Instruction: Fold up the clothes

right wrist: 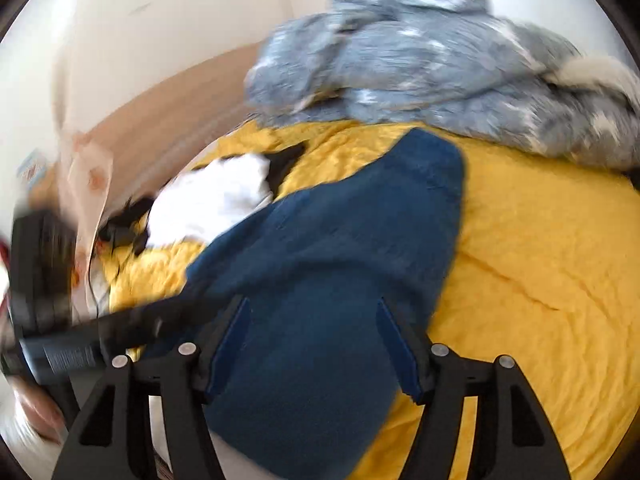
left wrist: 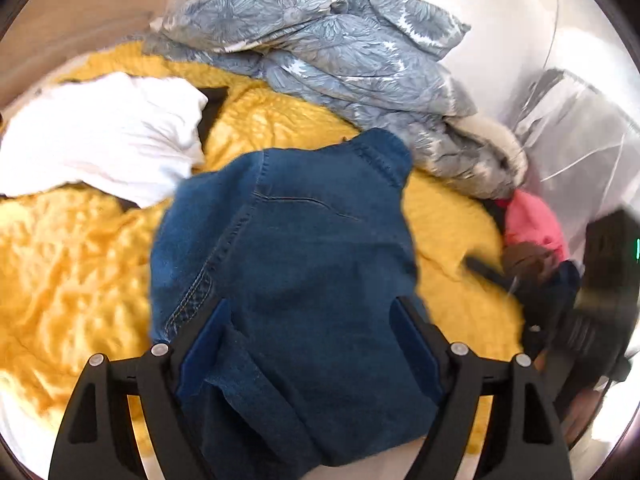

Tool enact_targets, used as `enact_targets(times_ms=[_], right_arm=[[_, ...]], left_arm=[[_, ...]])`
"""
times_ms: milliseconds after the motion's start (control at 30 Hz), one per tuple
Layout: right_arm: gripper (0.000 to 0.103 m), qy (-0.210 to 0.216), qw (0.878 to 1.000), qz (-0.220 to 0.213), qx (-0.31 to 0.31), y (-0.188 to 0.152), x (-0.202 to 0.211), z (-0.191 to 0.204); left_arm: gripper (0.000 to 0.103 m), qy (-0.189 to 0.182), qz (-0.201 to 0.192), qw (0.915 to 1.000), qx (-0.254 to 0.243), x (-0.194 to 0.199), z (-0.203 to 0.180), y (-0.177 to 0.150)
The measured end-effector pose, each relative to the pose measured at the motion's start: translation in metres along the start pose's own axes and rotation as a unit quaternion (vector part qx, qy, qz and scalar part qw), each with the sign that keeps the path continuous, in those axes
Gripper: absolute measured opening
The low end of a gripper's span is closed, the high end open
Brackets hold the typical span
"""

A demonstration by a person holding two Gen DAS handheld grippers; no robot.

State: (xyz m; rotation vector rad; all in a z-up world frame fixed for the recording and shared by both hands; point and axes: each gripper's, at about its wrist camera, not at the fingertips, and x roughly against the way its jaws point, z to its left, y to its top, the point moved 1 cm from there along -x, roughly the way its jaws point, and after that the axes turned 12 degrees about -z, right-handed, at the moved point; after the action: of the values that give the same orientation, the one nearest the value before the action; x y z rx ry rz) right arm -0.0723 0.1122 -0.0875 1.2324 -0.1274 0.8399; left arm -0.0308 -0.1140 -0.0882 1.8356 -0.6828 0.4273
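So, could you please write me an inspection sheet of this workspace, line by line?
Surface: yellow bedspread, wrinkled, covers the bed.
Job's things: blue jeans lie bunched on the bedspread; white garment beside them, unfolded.
Clutter: grey floral quilt heaped behind; pink cloth at the edge.
Grippers: left gripper and right gripper both hang over the jeans, jaws apart, pads not pressing on the denim.
Cables: thin dark cords near the white garment.
Surroundings: white wall; brown headboard; clear plastic bag.
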Motion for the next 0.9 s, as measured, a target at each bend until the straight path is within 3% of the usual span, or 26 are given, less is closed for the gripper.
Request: enact_targets(times_ms=[100, 167, 267, 400, 600, 667, 900], right_arm=[[0.067, -0.013, 0.999, -0.011, -0.040, 0.024, -0.008, -0.026], [0.067, -0.040, 0.999, -0.013, -0.021, 0.042, -0.024, -0.030], [0.067, -0.062, 0.998, -0.010, 0.024, 0.060, -0.048, -0.023], [0.067, -0.027, 0.998, 0.050, 0.036, 0.067, -0.104, -0.012], [0.067, -0.107, 0.989, 0.098, 0.039, 0.057, -0.177, -0.040], [0.067, -0.104, 0.987, 0.126, 0.000, 0.050, -0.199, -0.059], [0.069, -0.091, 0.988, 0.124, -0.028, 0.047, -0.193, -0.070]], left_arm=[[0.084, 0.018, -0.016, 0.9977, -0.063, 0.000, -0.022, -0.004], [0.084, 0.035, -0.012, 0.9941, -0.102, -0.003, -0.031, -0.015], [0.084, 0.068, 0.025, 0.9855, -0.154, -0.027, -0.045, -0.030], [0.085, 0.075, 0.040, 0.9815, -0.171, -0.035, -0.043, -0.042], [0.086, 0.070, 0.053, 0.9811, -0.172, -0.041, -0.037, -0.050], [0.086, 0.071, 0.052, 0.9803, -0.177, -0.041, -0.038, -0.053], [0.087, 0.055, 0.050, 0.9817, -0.175, -0.031, -0.039, -0.046]])
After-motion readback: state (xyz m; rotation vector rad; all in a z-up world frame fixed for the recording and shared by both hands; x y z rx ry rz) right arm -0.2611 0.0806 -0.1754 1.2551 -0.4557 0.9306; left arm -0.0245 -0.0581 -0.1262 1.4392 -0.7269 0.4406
